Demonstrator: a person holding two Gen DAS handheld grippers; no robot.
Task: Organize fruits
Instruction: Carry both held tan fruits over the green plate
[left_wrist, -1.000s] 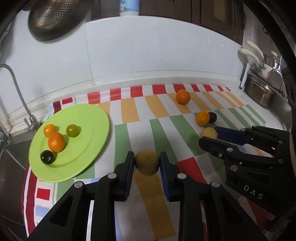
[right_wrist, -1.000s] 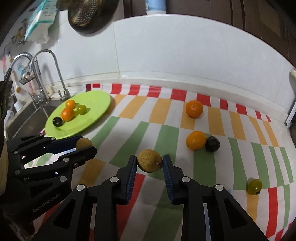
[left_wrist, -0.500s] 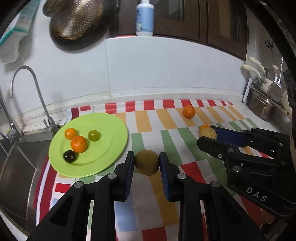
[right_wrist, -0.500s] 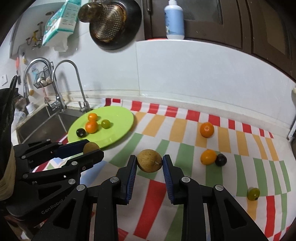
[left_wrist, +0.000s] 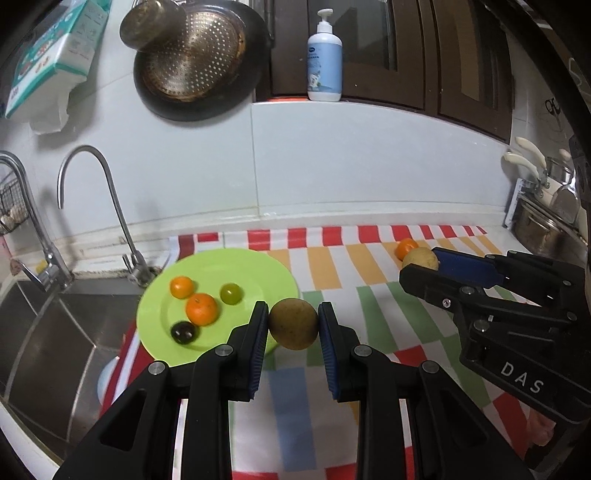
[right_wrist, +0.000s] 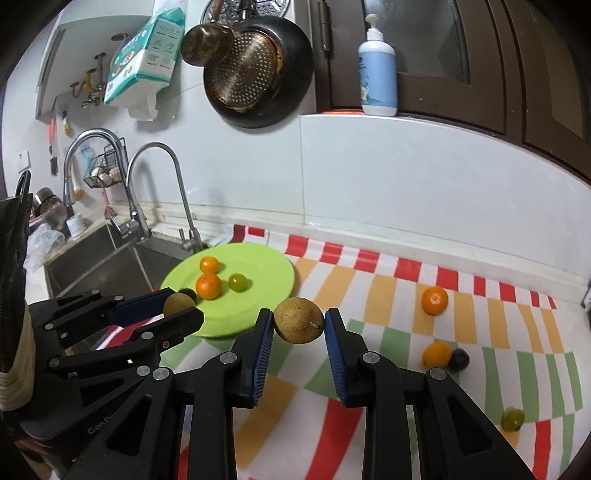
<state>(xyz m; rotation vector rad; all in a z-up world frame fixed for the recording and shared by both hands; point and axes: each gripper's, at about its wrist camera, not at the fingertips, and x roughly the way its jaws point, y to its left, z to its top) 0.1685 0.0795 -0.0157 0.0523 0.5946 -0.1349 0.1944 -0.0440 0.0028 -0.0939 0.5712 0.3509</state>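
The left hand-held gripper (left_wrist: 293, 326) was clamped on a brown fruit (left_wrist: 293, 324), held above the edge of the green plate (left_wrist: 255, 266). The right hand-held gripper (right_wrist: 299, 325) pinched a second brown fruit (right_wrist: 299, 320) above the striped bench (right_wrist: 388, 295).

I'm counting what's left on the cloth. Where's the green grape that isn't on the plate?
In the right wrist view, the loose green grape lies on the striped cloth at far lower right, nearer than the orange and dark fruit.
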